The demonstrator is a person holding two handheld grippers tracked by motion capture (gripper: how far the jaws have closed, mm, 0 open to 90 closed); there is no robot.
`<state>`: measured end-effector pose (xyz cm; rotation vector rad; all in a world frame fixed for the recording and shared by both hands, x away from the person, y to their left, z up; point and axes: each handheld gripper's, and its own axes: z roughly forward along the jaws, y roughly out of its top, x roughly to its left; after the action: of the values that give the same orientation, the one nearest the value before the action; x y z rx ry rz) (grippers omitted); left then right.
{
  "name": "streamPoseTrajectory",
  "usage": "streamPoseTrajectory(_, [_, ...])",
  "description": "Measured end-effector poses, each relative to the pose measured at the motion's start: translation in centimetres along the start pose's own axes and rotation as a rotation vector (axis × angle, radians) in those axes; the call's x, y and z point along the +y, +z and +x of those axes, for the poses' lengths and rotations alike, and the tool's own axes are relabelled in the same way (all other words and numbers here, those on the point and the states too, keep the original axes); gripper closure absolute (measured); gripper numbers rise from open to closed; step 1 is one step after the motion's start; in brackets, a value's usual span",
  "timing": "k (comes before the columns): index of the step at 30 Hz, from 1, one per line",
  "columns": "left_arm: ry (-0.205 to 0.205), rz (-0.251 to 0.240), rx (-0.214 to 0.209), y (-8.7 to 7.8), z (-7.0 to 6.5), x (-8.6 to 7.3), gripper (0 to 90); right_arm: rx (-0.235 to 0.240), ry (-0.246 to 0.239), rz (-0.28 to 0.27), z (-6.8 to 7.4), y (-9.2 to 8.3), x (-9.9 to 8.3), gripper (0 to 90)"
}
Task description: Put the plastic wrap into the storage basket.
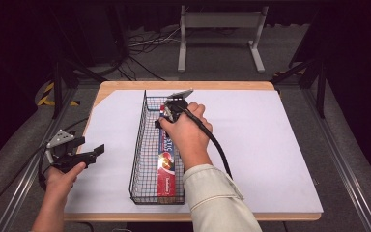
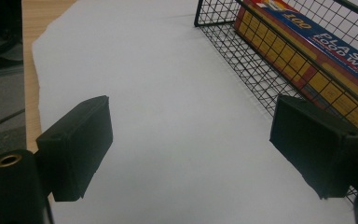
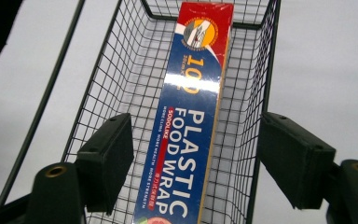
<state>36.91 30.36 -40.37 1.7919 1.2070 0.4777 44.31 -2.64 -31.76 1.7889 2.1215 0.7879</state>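
A black wire basket point(image 1: 137, 159) stands lengthwise in the middle of the white-covered table. Inside it lies a long blue and red plastic food wrap box point(image 1: 167, 169), along its right wall. My right gripper point(image 1: 164, 116) hovers over the basket's far half. In the right gripper view it point(image 3: 198, 126) is open, with the box point(image 3: 191, 84) running below and between the jaws, untouched, inside the basket point(image 3: 116, 70). My left gripper point(image 1: 96, 154) is open over the bare sheet left of the basket. In the left gripper view it point(image 2: 191, 121) holds nothing; the basket point(image 2: 242, 51) and box point(image 2: 303, 51) lie at upper right.
The white sheet point(image 1: 256, 145) covers most of the wooden table point(image 1: 183, 85), with wide free room right of the basket. A grey metal stand point(image 1: 220, 21) and cables point(image 1: 145, 41) sit on the floor behind the table. Metal rails point(image 1: 338, 159) run along both sides.
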Motion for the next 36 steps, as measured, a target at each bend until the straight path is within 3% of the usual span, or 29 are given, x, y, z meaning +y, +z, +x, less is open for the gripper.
streamPoseTrajectory(5, [0.033,0.019,-0.013,0.2,-0.1,0.0,13.6,0.038,-0.045,-0.031,-2.0,-1.4,0.3,23.5])
streamPoseTrajectory(13, [0.055,0.04,-0.013,0.5,-0.3,0.0,13.5,0.056,-0.033,-0.066,-5.6,-3.2,0.4,22.3])
streamPoseTrajectory(26, [0.045,0.052,-0.009,1.0,0.0,-0.3,13.3,0.08,-0.123,-0.12,-10.5,-5.7,-0.1,18.2])
streamPoseTrajectory(30, [0.044,0.053,0.001,1.1,0.2,-0.5,13.3,0.094,-0.177,-0.146,-11.6,-6.1,-0.4,17.8])
streamPoseTrajectory(36, [0.054,0.042,0.006,1.3,0.4,-0.9,13.2,0.111,-0.183,-0.184,-13.2,-6.9,-0.8,17.6])
